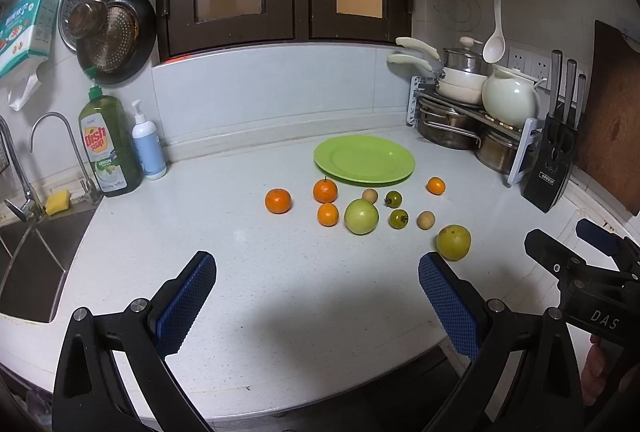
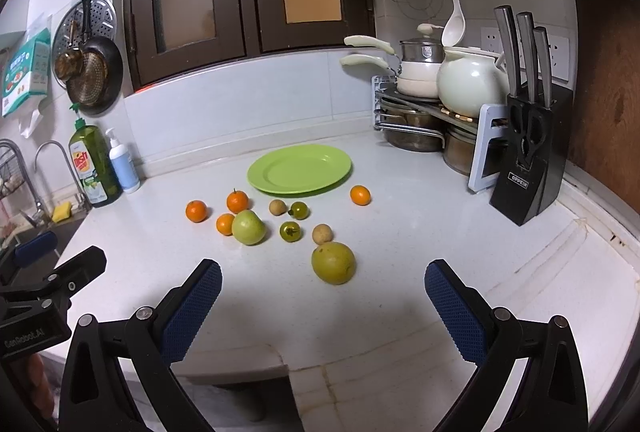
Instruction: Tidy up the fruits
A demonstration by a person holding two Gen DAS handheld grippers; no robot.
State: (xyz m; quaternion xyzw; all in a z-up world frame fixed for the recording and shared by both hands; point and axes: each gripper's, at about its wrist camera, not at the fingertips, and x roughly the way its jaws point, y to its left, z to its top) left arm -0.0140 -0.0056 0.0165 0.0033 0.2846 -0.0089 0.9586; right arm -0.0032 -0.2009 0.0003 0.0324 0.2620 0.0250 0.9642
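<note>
Left gripper [image 1: 317, 272] jaws wide apart, empty, above white counter [image 1: 240, 272]. Green plate [image 1: 364, 159] far centre, bare. Four oranges [image 1: 278, 200], two green tomatoes [image 1: 399, 219], green apple [image 1: 361, 216] scattered just near of plate. Yellow-green fruit [image 1: 453, 242] nearest, right.

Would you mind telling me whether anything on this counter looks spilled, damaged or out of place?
Nothing looks spilled or broken. The only untidy thing is the fruit: oranges, green tomatoes and others lie loose on the counter, while the green plate sits bare.
</note>
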